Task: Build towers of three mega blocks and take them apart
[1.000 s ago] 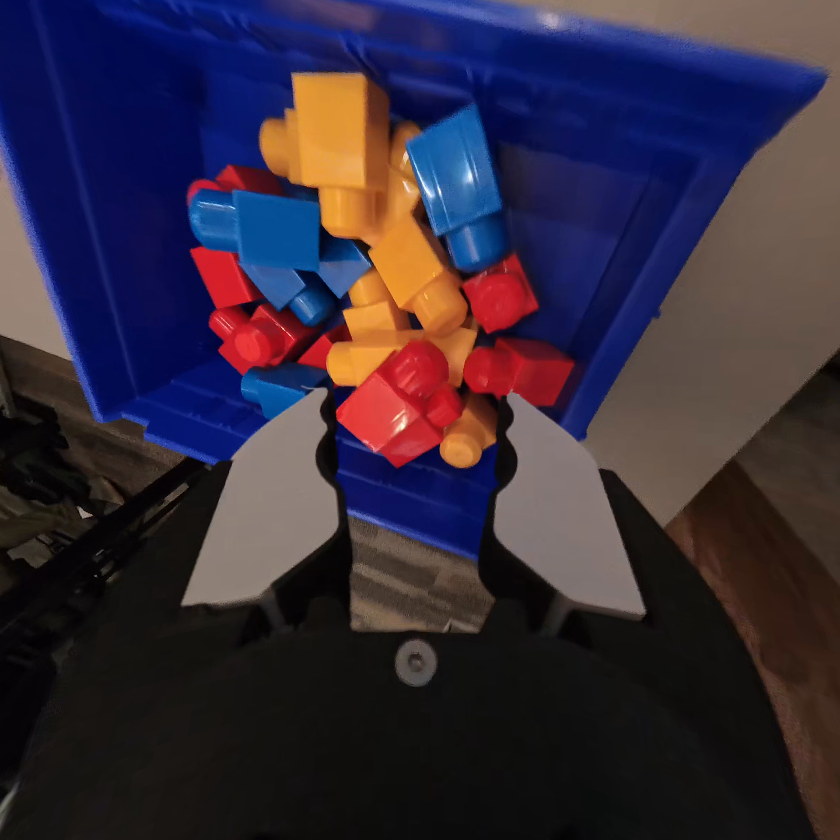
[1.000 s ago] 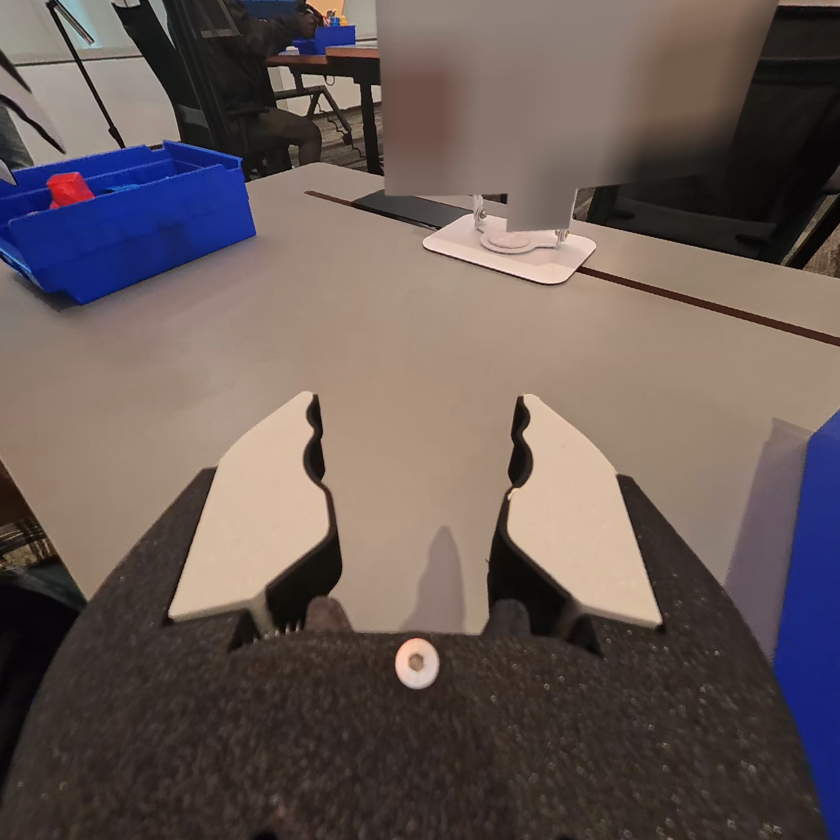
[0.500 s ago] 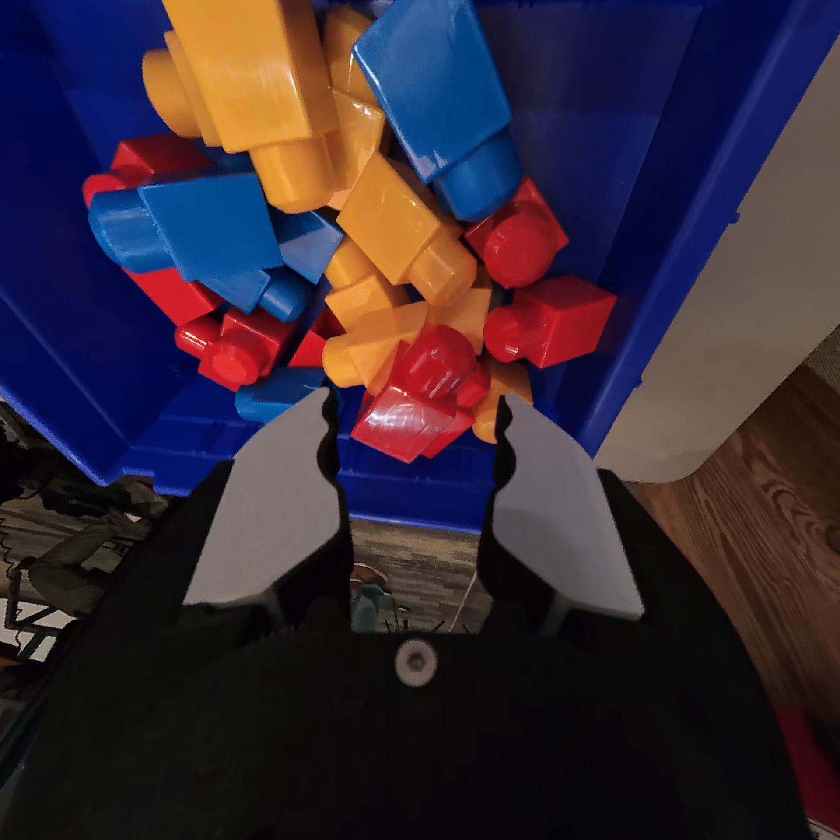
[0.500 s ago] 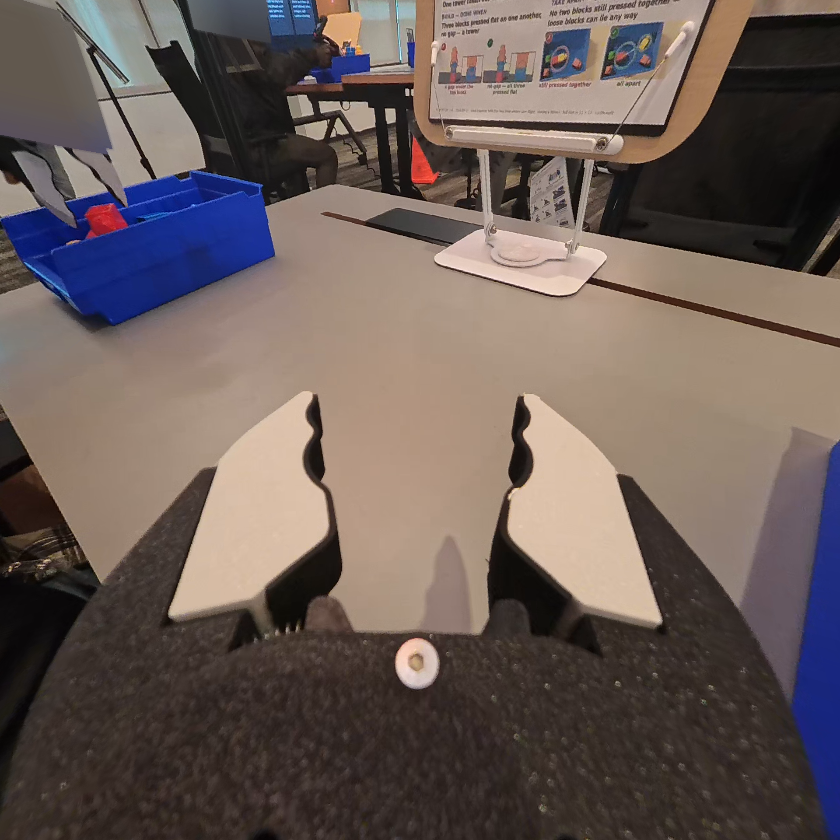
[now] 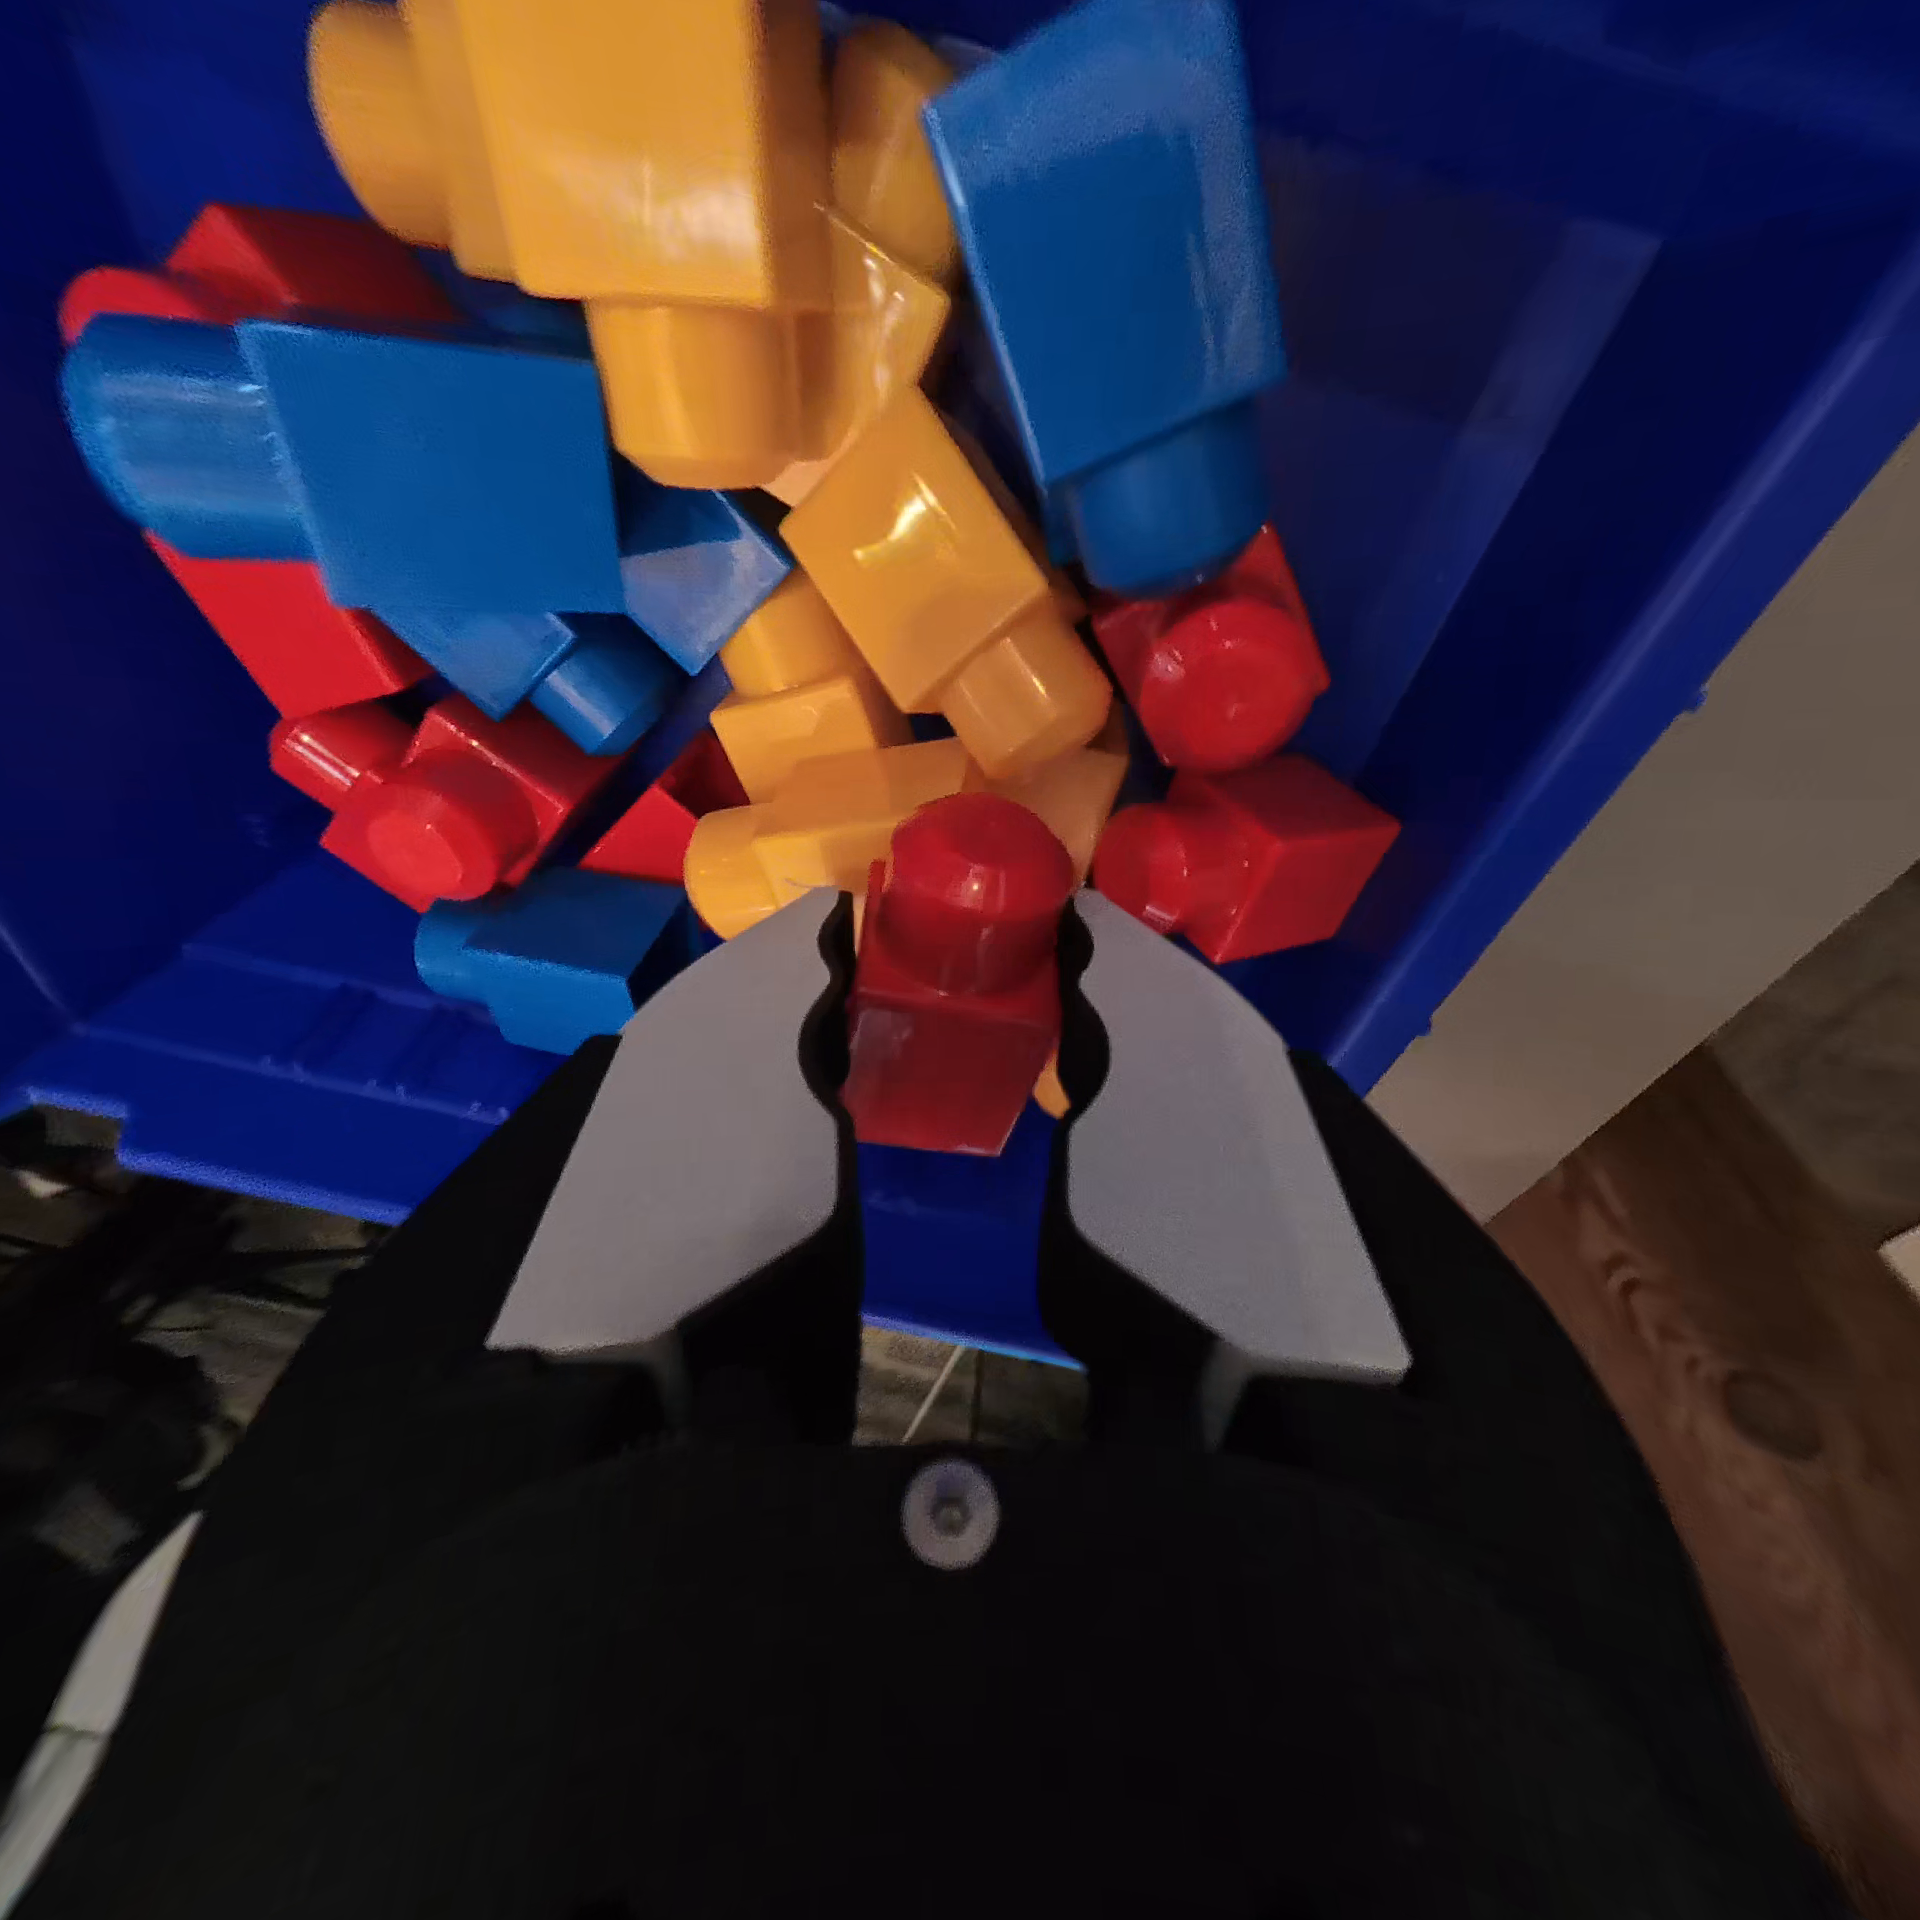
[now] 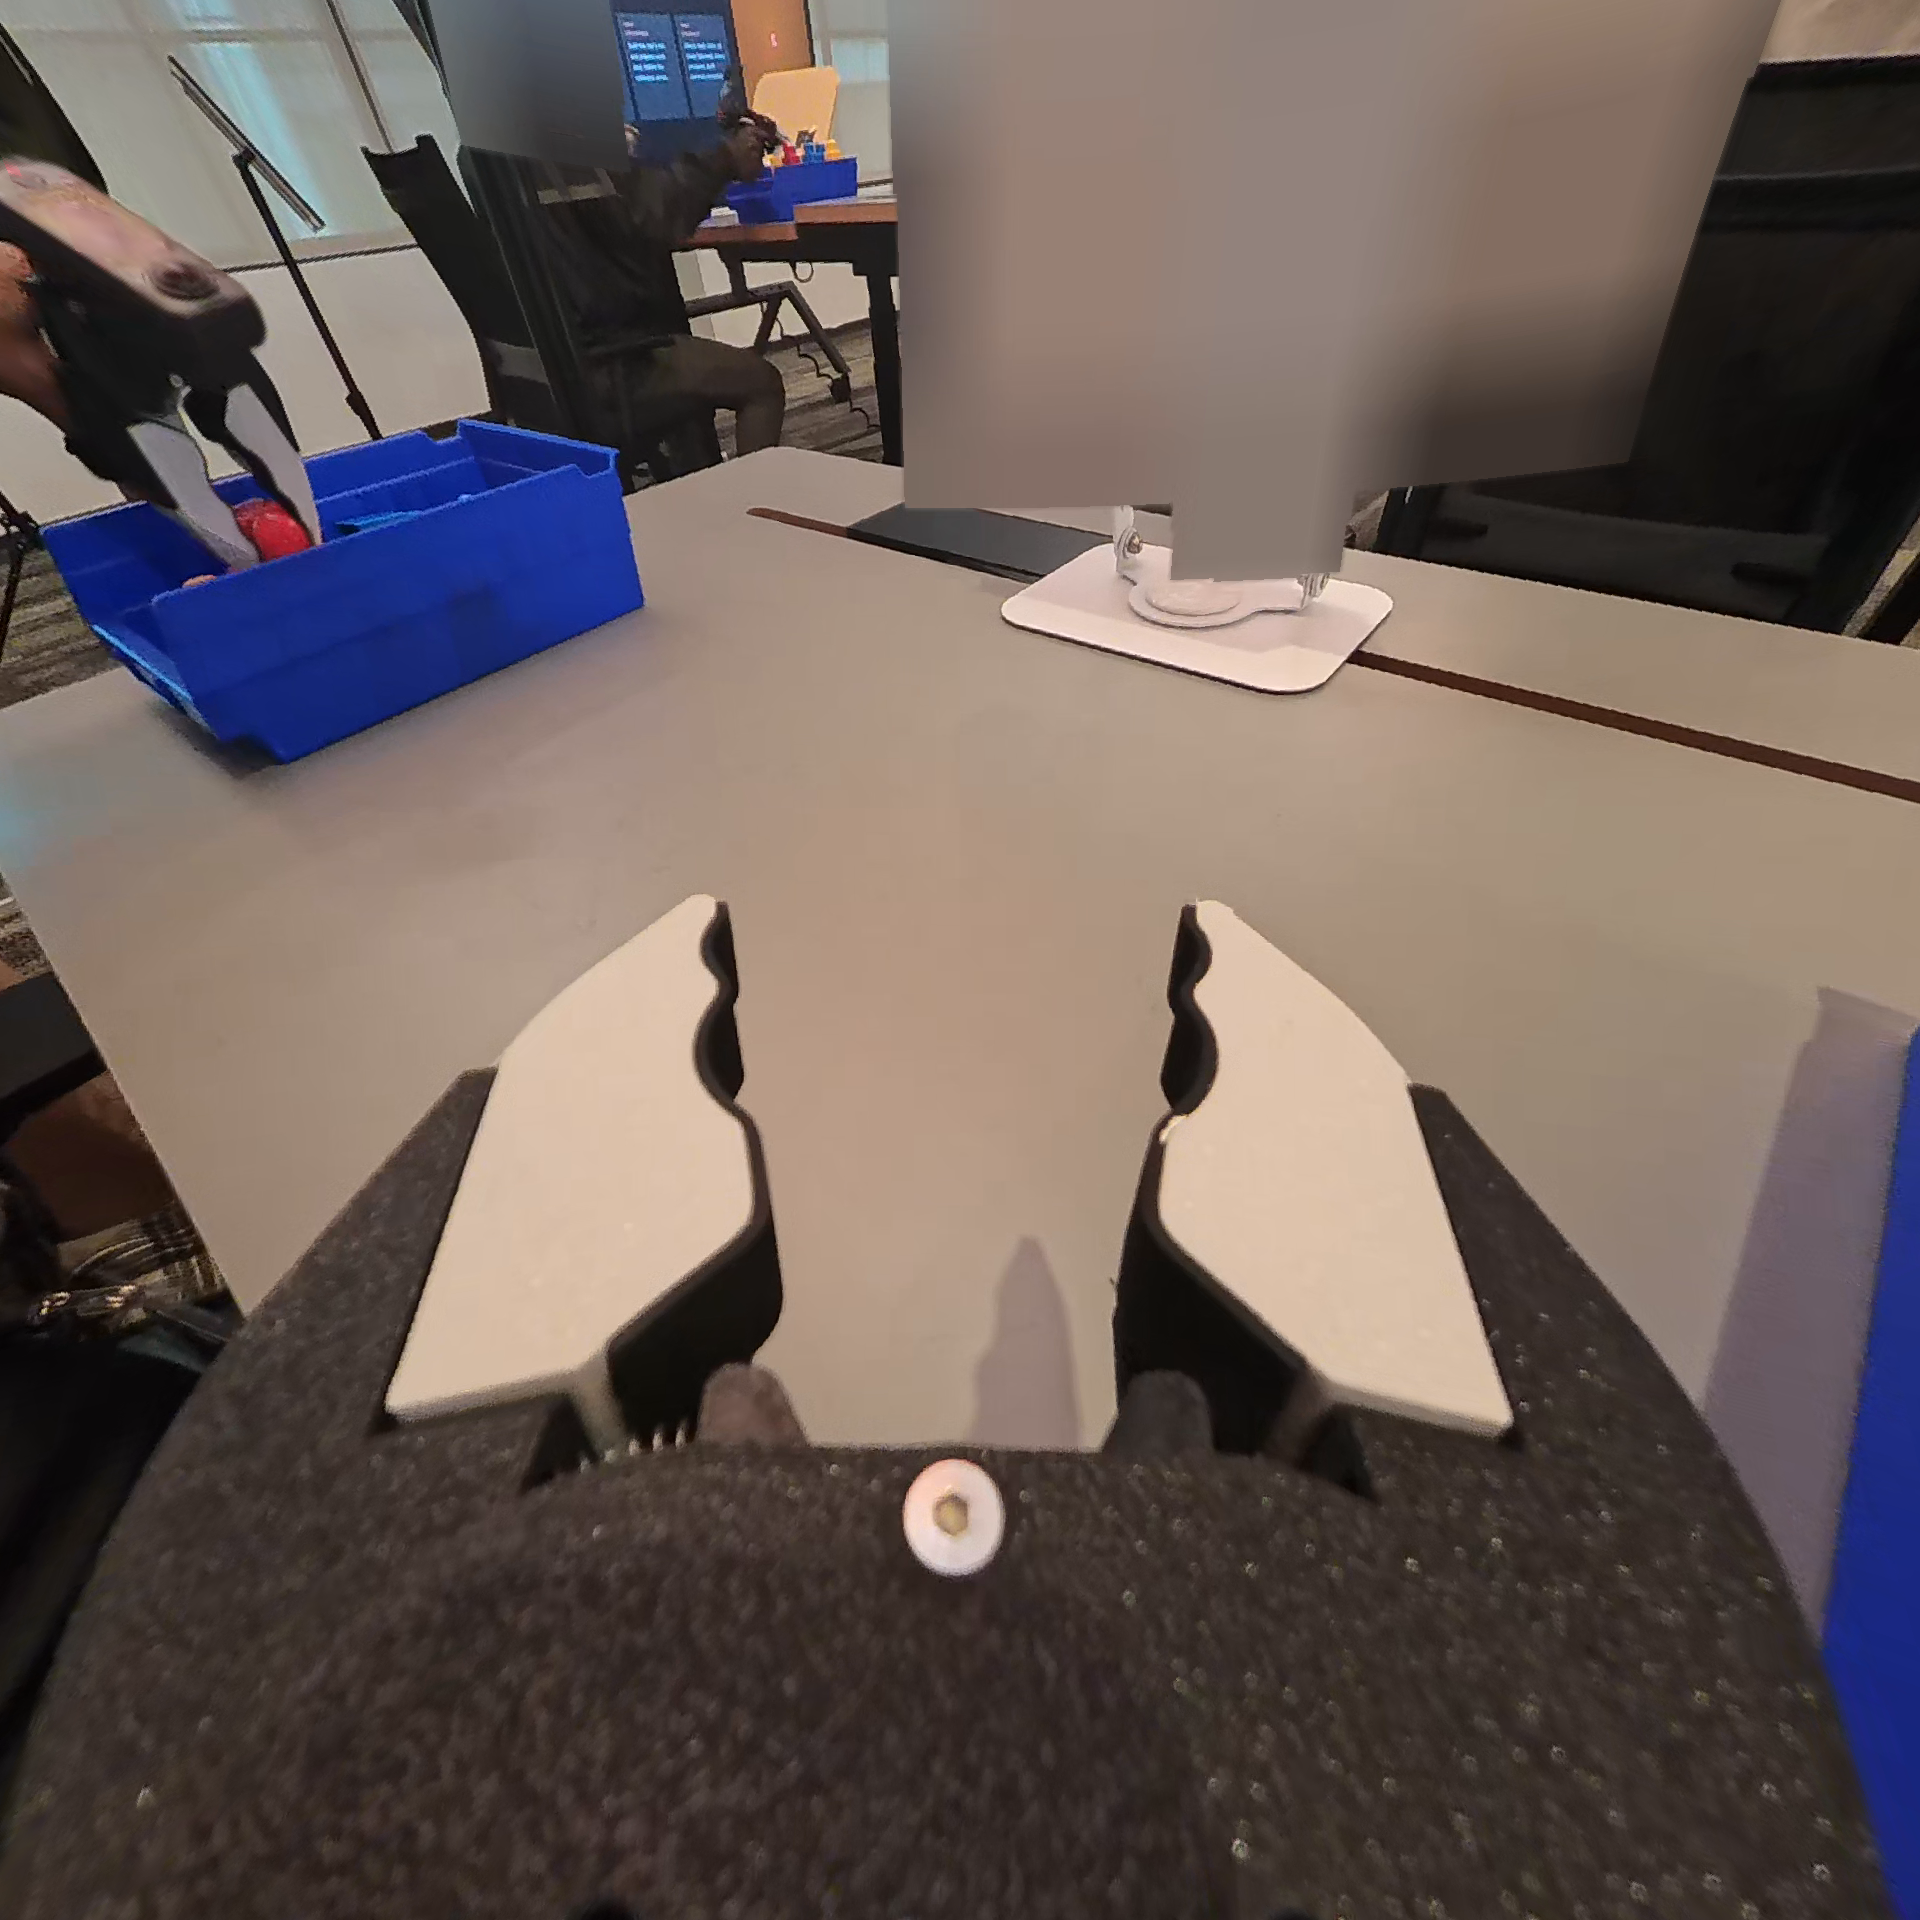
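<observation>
Pinching a red block [image 5: 951,987], your left gripper [image 5: 956,914] has its two grey fingers [image 5: 717,1101] pressed against the block's sides, the stud pointing away from you. That block sits at the near edge of a heap inside the blue bin [image 5: 1621,582]. Just beyond it lie jumbled yellow blocks [image 5: 935,582], with blue blocks [image 5: 1112,270] to the far right and left, and more red blocks [image 5: 1257,852] on both sides. One small blue block [image 5: 540,956] rests just left of your left finger. From the right wrist view you can see the same gripper [image 6: 244,520] reaching down into the bin [image 6: 416,613] at the far left of the grey table [image 6: 935,790], with the red block [image 6: 272,527] between its tips.

Your right gripper [image 6: 956,977] hovers over bare tabletop with its fingers [image 6: 613,1153] spread wide and nothing between them. Far ahead of it stands a white stand base [image 6: 1195,623] under a blurred panel. A second blue bin wall [image 6: 1870,1403] shows at the near right edge. Beyond the table a seated person [image 6: 665,312] is at another desk.
</observation>
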Tool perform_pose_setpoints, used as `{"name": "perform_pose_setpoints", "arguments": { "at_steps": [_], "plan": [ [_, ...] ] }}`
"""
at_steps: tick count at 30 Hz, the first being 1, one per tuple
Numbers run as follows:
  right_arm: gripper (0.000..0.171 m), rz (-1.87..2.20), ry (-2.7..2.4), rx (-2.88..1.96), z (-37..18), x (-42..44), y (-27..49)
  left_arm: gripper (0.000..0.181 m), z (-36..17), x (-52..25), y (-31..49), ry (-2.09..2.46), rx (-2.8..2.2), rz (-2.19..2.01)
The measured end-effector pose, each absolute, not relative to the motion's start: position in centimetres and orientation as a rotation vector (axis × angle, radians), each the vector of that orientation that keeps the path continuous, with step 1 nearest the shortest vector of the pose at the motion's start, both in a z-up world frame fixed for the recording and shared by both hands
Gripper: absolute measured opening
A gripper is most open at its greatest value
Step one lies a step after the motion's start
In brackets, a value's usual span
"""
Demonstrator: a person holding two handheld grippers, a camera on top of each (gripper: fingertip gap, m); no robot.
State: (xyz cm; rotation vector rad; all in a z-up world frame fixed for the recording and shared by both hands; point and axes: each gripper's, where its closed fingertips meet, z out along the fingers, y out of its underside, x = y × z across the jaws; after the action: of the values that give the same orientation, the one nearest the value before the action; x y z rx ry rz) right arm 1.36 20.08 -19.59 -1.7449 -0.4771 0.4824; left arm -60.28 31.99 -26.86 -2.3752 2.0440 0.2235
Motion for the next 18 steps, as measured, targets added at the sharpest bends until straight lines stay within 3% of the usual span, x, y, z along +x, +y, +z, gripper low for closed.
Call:
{"name": "perform_pose_setpoints", "arguments": {
  "at_steps": [9, 18],
  "plan": [
    [0.079, 0.538, -0.455, -1.726, -19.6, 1.8, 19.2, 0.036, -20.5, -54.8, 34.8, 1.418, -2.332, -0.03],
    [0.079, 0.55, -0.44, -1.731, -19.7, 2.4, 18.3, 0.036, -13.2, -40.1, 35.2, 1.155, -2.01, -0.418]
  ]
}}
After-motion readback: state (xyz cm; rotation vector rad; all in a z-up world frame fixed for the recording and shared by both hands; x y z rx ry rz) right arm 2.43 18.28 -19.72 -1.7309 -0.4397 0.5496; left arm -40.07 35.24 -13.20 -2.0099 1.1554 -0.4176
